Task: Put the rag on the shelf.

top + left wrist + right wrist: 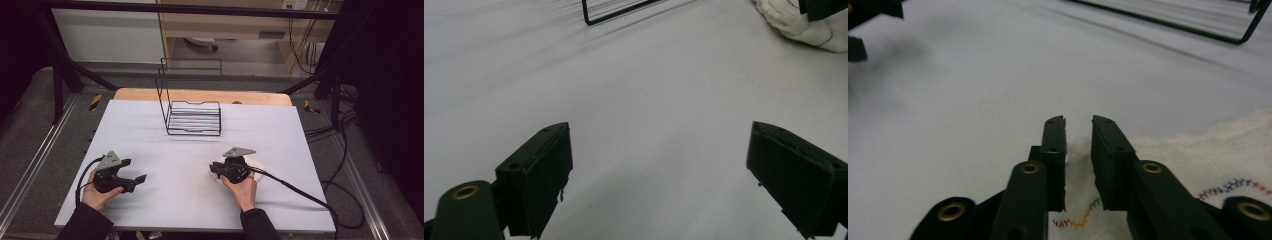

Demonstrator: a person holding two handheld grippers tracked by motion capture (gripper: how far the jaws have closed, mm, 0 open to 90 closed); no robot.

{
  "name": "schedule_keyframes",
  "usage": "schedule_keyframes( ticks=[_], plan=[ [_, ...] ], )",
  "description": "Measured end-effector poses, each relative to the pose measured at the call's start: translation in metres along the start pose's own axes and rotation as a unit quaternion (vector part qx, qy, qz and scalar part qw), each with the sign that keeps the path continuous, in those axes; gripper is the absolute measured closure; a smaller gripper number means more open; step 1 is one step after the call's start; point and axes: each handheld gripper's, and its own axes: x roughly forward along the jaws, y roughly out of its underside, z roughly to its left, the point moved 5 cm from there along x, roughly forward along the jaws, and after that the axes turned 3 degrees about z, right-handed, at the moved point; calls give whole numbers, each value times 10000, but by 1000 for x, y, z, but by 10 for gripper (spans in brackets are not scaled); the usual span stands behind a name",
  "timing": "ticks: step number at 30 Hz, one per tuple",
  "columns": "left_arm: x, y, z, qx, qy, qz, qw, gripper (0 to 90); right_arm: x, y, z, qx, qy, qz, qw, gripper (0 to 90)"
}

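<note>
White terry cloth (1198, 165), stitched with a coloured zigzag line, is seen directly under the right gripper (1079, 122), whose black jaws are set narrow, with a slim gap between the pads and nothing pinched in it. The cloth's near corner is overlapped by the jaw tips, and the rest of the fabric is spread away to the right of them in the right gripper view; in the high view the cloth (256, 166) is glimpsed beneath and just beyond the right gripper (216, 170). Its long axis cannot be told, as most of it is covered by the hand. The left gripper (659, 150) is held with its jaws wide and empty, low over the bare white table (150, 125), well apart from the cloth, which is seen at the far upper right of the left gripper view. The right hand is judged much the nearer for any pinch at the edge. A black wire rack (192, 117) is stood farther back on the table, well beyond both grippers.
</note>
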Motion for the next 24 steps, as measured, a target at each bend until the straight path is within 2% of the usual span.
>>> schedule_keyframes(
  ticks=[1,3,4,6,7,9,11,12,13,17,21,24],
  plan=[
    [0,0,0,1,0,5,10000,110,-4,-3,-1,4,8,-86,10000,670],
    [0,0,0,0,0,0,10000,110,-9,-4,-1,-45,0,-96,9999,642],
    [-1,0,0,2,-3,-7,10000,110,-20,-5,-3,-234,48,-99,9997,562],
    [-1,0,0,-2,-4,-22,10000,110,-27,-4,-4,-297,64,-69,9995,532],
    [-1,0,0,-2,-9,-19,10000,111,-40,4,-7,-326,65,10,9994,487],
    [0,0,-1,1,-8,4,10000,111,-52,17,-12,-277,67,121,9995,472],
    [0,0,-1,21,-11,14,10000,111,-60,32,-17,-248,128,243,9993,470],
    [0,0,-1,25,-13,13,10000,111,-60,32,-17,-248,128,243,9993,470],
    [0,-1,-1,22,-16,14,10000,111,-66,45,-21,-235,180,347,9990,479],
    [0,-1,-1,25,-17,7,10000,111,-71,58,-21,-394,246,488,9977,518],
    [0,-1,-1,17,-16,-3,10000,111,-73,64,-13,-418,87,544,9976,575],
    [0,-1,-2,16,-6,-13,10000,112,-68,68,-11,-531,131,690,9961,604]
  ],
)
